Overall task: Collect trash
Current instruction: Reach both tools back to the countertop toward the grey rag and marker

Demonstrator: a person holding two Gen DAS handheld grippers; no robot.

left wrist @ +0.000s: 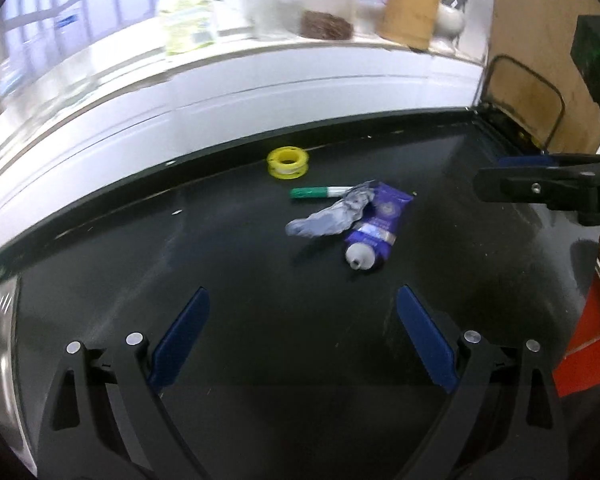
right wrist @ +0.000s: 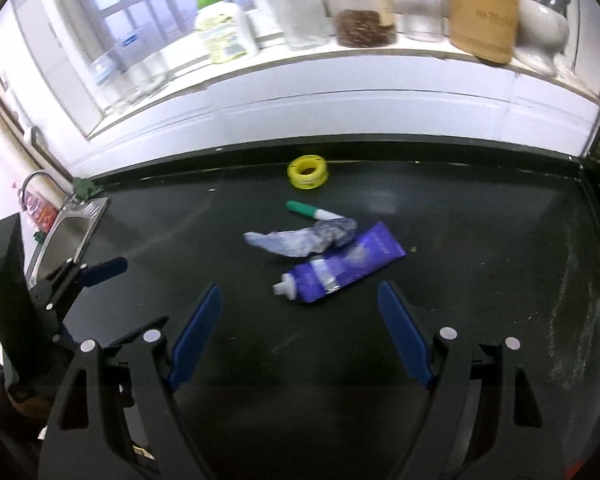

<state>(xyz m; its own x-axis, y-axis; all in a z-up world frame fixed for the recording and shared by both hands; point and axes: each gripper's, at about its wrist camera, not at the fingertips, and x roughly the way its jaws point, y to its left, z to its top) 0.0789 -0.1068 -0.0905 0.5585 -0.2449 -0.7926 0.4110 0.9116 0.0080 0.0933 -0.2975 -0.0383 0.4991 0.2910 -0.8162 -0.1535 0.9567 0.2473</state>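
On the black countertop (left wrist: 180,264) lie a purple tube (left wrist: 374,228) with a white cap, a crumpled grey wrapper (left wrist: 332,216), a green and white marker (left wrist: 320,192) and a yellow tape roll (left wrist: 288,163). The same tube (right wrist: 340,266), wrapper (right wrist: 300,238), marker (right wrist: 310,210) and roll (right wrist: 308,172) show in the right wrist view. My left gripper (left wrist: 304,296) is open and empty, short of the pile. My right gripper (right wrist: 300,296) is open and empty, just in front of the tube. The right gripper shows side-on at the right edge of the left view (left wrist: 540,188).
A white windowsill behind the counter holds a green-capped bottle (right wrist: 220,28), jars (right wrist: 360,20) and a brown container (right wrist: 484,12). A steel sink (right wrist: 64,236) with a tap lies at the counter's left end. A dark wire frame (left wrist: 524,100) stands at the back right corner.
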